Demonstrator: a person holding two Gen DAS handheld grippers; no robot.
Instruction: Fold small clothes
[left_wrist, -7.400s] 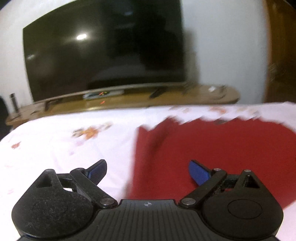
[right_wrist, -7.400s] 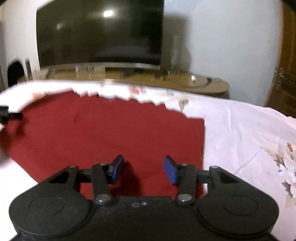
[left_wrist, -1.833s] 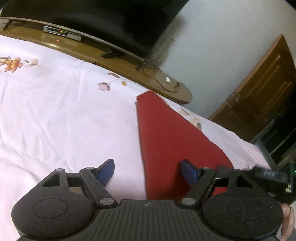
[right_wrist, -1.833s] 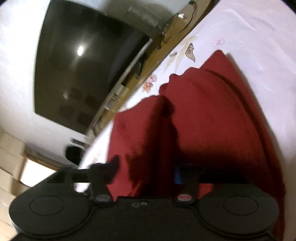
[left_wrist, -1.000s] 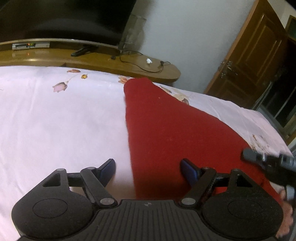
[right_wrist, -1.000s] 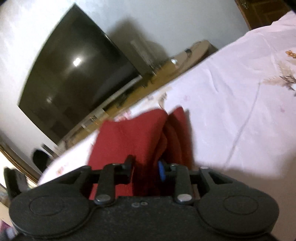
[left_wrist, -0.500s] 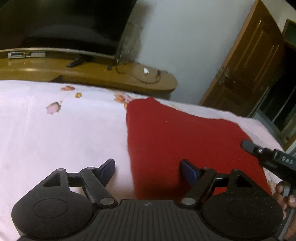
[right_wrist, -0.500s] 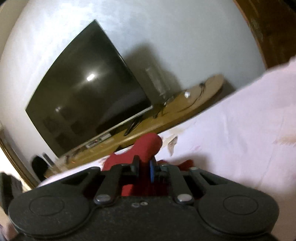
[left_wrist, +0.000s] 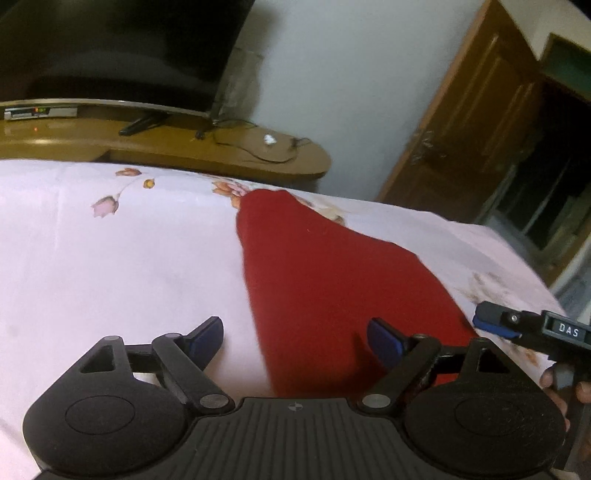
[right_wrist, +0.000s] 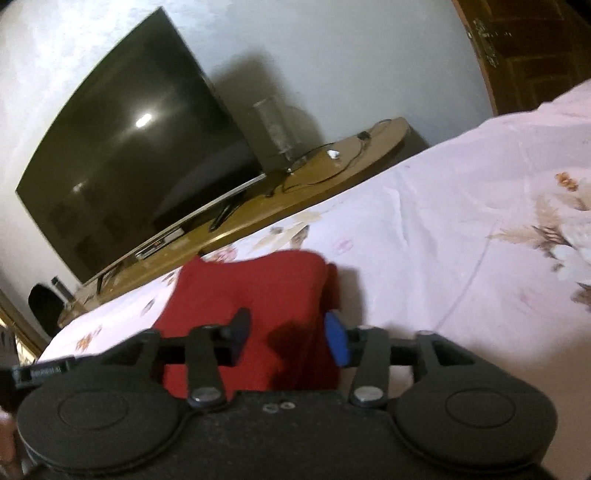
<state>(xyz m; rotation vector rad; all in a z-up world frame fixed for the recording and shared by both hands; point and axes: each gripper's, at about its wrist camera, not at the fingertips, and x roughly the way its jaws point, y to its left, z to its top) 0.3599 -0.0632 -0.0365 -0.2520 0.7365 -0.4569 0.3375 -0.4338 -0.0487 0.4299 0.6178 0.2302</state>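
A red cloth (left_wrist: 332, 280) lies folded on the pink floral bedsheet (left_wrist: 110, 266). My left gripper (left_wrist: 295, 338) is open and empty, hovering over the cloth's near left edge. My right gripper shows at the right of the left wrist view (left_wrist: 491, 319), beside the cloth's right edge. In the right wrist view the right gripper (right_wrist: 288, 332) is open over the near end of the red cloth (right_wrist: 258, 288), holding nothing.
A large dark TV (right_wrist: 129, 155) stands on a low wooden stand (left_wrist: 166, 144) beyond the bed, with cables and a set-top box on it. A wooden door (left_wrist: 480, 122) is at the right. The bedsheet (right_wrist: 461, 229) spreads right of the cloth.
My right gripper has opened and let go of the red cloth, which now lies folded on the bed. The left gripper has stayed open over the cloth's left edge.
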